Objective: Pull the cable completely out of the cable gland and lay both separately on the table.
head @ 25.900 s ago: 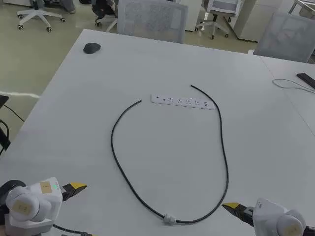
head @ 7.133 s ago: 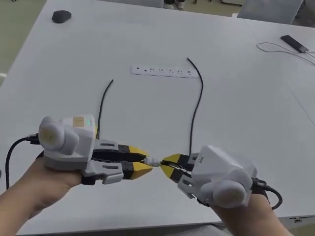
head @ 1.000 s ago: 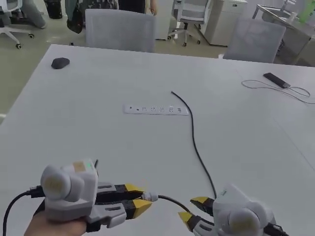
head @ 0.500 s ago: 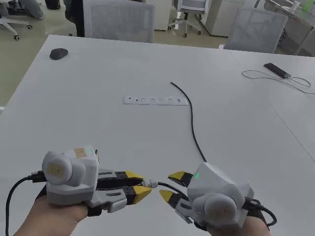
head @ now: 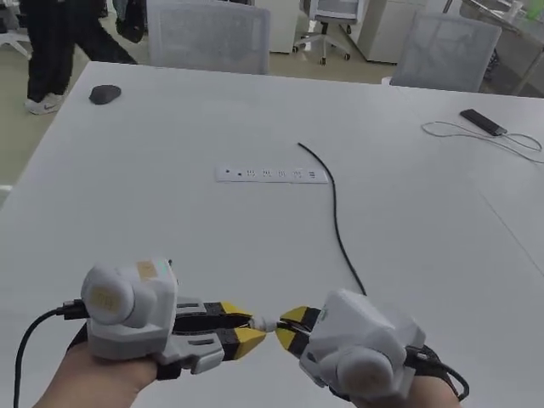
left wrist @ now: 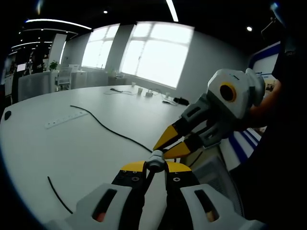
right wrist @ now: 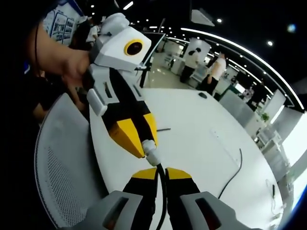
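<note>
Just over the near edge of the desk (head: 153, 212), the two grippers meet tip to tip. The left gripper (head: 244, 332) has its jaws closed on the small white cable gland (head: 265, 324), pinched between the yellow tips. The right gripper (head: 286, 328) faces it, and as far as I can see its jaws are drawn in tight on the black cable (head: 335, 223) just beside the gland. The cable runs through the gland. Its long part trails from the right gripper across the desk to the end of the white power strip (head: 270, 175), and a short end lies behind the left gripper. A computer mouse (head: 104, 94) sits near the far left corner.
</note>
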Demonstrator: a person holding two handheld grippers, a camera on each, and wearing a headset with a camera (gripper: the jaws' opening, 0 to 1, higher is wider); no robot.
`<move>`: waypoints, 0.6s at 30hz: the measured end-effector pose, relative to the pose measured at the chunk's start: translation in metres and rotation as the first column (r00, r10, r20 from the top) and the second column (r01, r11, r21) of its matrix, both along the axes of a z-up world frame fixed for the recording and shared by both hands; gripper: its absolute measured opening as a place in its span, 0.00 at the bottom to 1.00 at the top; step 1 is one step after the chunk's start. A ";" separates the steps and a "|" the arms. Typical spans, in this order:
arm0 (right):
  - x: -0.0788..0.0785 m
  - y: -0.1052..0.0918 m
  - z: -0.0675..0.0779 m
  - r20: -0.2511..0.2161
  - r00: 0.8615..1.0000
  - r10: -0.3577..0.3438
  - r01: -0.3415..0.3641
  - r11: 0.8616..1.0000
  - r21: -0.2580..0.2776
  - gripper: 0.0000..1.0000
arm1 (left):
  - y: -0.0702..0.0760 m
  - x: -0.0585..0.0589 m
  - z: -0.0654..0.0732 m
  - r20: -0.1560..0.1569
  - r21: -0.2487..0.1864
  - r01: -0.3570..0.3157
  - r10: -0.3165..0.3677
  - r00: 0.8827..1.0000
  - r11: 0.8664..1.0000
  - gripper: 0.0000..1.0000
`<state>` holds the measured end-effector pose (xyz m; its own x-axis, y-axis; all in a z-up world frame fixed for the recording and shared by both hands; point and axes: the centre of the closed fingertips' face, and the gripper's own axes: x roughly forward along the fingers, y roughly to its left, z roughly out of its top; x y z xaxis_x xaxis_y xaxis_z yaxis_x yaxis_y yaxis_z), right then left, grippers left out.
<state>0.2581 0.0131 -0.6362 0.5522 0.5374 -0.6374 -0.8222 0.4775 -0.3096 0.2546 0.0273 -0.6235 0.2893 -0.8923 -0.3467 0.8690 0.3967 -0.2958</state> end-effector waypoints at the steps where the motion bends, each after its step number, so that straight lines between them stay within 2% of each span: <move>1: -0.001 0.001 -0.001 0.003 1.000 0.002 -0.002 1.000 -0.006 0.00 | 0.000 0.000 0.000 0.002 0.002 0.002 -0.002 1.000 1.000 0.15; 4: -0.001 0.001 0.000 0.023 1.000 0.007 -0.007 1.000 -0.018 0.00 | 0.001 -0.001 0.001 0.002 0.001 0.011 -0.011 1.000 1.000 0.15; 5: -0.002 0.001 0.000 0.043 0.999 0.030 -0.029 0.999 -0.044 0.00 | 0.001 -0.001 0.001 0.003 0.005 0.016 -0.016 1.000 1.000 0.15; 7: -0.004 0.002 -0.005 0.036 0.999 0.038 -0.036 0.997 -0.061 0.00 | 0.000 -0.002 -0.001 0.001 0.015 0.023 -0.023 1.000 1.000 0.15; 12: -0.006 0.000 -0.007 0.012 1.000 0.018 -0.017 0.999 -0.044 0.00 | 0.000 -0.005 -0.006 -0.003 0.025 0.029 -0.029 1.000 0.999 0.15; 18: -0.005 -0.002 -0.006 0.022 1.000 -0.014 0.015 0.999 -0.040 0.00 | -0.002 -0.005 -0.003 0.001 0.013 0.021 -0.021 1.000 1.000 0.15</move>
